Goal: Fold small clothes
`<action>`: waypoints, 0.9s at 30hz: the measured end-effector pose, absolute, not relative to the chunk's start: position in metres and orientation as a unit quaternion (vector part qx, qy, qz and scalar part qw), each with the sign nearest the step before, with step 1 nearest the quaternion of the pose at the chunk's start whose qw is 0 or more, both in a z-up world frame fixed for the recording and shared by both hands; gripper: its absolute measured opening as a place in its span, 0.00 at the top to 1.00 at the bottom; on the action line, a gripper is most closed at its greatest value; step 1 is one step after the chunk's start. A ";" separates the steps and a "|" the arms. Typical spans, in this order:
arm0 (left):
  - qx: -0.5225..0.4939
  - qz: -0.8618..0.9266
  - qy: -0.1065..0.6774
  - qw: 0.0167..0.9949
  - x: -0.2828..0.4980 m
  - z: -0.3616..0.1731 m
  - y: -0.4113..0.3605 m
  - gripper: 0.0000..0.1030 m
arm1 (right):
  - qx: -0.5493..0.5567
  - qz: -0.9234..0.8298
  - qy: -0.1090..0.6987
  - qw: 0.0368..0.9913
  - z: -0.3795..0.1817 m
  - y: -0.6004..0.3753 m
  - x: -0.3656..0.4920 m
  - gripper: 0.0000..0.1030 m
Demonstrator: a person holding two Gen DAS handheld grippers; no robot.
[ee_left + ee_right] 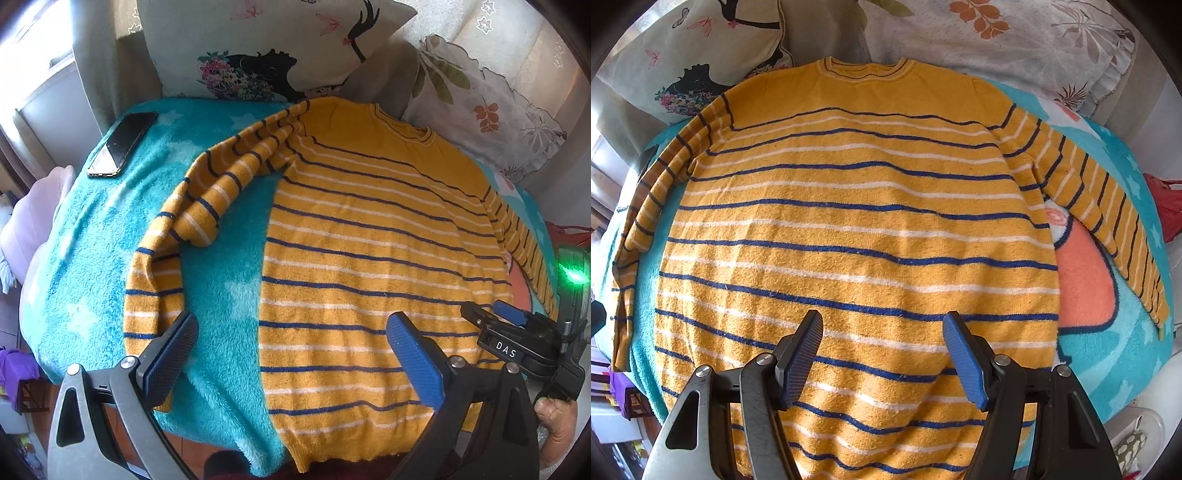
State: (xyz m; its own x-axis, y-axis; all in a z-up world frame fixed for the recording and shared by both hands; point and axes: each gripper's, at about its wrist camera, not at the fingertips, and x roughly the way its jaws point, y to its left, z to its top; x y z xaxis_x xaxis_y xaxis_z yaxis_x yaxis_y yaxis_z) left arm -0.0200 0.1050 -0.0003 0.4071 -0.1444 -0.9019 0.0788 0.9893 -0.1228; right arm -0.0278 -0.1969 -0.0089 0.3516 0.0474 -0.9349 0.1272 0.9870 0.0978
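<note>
A small mustard-yellow sweater point(369, 240) with navy and white stripes lies flat, neck away from me, on a turquoise fleece blanket point(110, 229). Its left sleeve point(192, 206) is bunched and bent down the left side; its right sleeve point(1108, 206) lies out straight to the right. My left gripper point(291, 332) is open and empty, above the sweater's lower left edge. My right gripper point(882, 332) is open and empty, above the sweater's lower middle point(857, 229). The right gripper also shows in the left wrist view point(491, 314), at the sweater's right side.
A black phone point(123, 144) lies on the blanket's far left corner. Patterned cushions point(258, 48) stand behind the sweater's collar, a leaf-print one point(1015, 44) to the right. The blanket's front edge drops off just below the hem. A red object point(1167, 206) sits off the right edge.
</note>
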 end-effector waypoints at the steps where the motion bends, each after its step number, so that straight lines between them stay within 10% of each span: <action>1: -0.032 -0.068 0.541 0.838 -0.020 -0.001 0.106 0.02 | 0.076 -0.024 0.569 0.818 -0.009 -0.196 -0.028 0.30; 27: -0.026 -0.033 0.542 0.839 -0.013 -0.012 0.109 0.02 | 0.078 -0.028 0.575 0.814 -0.015 -0.198 -0.028 0.30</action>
